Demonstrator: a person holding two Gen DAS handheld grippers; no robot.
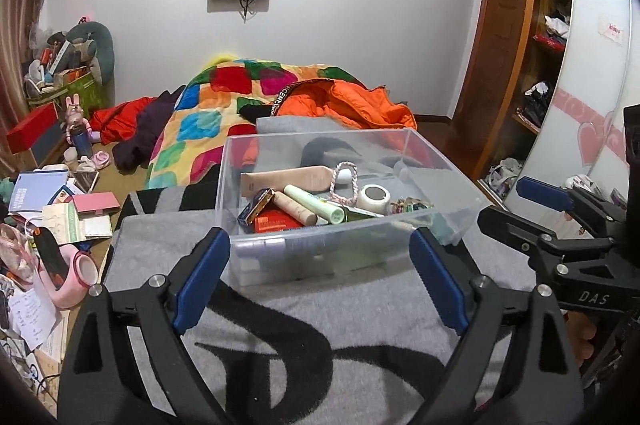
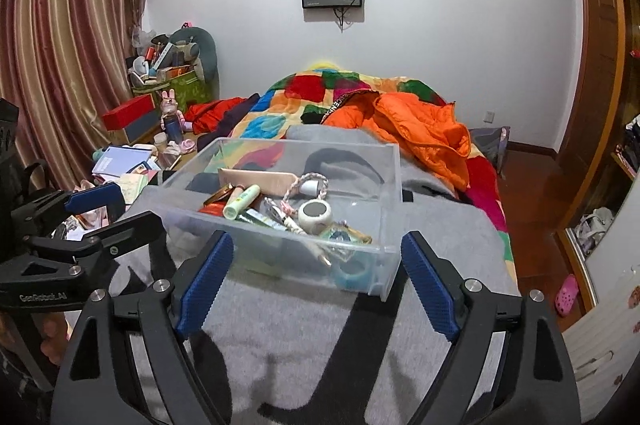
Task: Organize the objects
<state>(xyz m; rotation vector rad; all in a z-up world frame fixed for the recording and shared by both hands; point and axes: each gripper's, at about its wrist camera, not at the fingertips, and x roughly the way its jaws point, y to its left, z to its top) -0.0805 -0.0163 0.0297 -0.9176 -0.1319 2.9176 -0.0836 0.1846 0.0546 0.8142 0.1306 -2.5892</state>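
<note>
Holding both tools wide and empty, you have the clear plastic bin [image 1: 344, 225] straight ahead of the left gripper [image 1: 320, 277], its near wall just past the blue pads and spanning almost the whole gap between them. The bin sits on the grey blanket [image 1: 168, 253], its long axis running away from you, up the bed. From the right gripper [image 2: 316, 281] the same bin [image 2: 280, 245] lies ahead and slightly to the left, with its near right corner between the fingertips, so each hand is about equally near. Nothing is pinched by either tool. Inside lie a pale green tube [image 1: 316, 203], a white tape roll [image 1: 374, 197] and a tan flat case [image 1: 288, 179]; the small bits at the bin's right end are probably wrapped trinkets, though the curved plastic blurs them.
</note>
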